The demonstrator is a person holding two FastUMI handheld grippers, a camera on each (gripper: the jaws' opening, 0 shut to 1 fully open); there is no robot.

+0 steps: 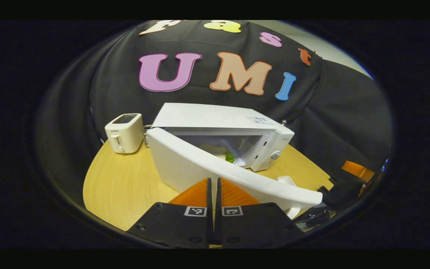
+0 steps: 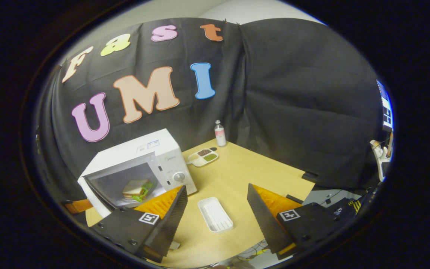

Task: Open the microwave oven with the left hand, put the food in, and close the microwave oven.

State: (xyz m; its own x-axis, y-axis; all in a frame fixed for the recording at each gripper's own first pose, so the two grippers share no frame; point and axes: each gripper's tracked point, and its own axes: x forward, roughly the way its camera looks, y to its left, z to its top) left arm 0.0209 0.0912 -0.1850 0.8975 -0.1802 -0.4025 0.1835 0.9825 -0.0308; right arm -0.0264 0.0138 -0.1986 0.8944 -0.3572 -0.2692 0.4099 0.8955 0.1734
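The white microwave (image 1: 218, 116) stands on the wooden table with its door (image 1: 185, 164) swung partway out from its left hinge. Inside lies a sandwich with green filling (image 1: 229, 157). My left gripper (image 1: 213, 181) is shut with nothing between its fingers, and its tips are at the door's outer face, just below the top edge. In the right gripper view the microwave (image 2: 140, 147) is at the left and the sandwich (image 2: 136, 189) sits on the plate inside. My right gripper (image 2: 216, 187) hangs open over the table to the right of the microwave, holding nothing.
A white toaster (image 1: 124, 132) stands left of the microwave. An empty white tray (image 2: 215, 215) lies on the table (image 2: 244, 168) between my right fingers. At the back, by the cloth wall, are a divided dish of food (image 2: 202, 157) and a small bottle (image 2: 220, 133).
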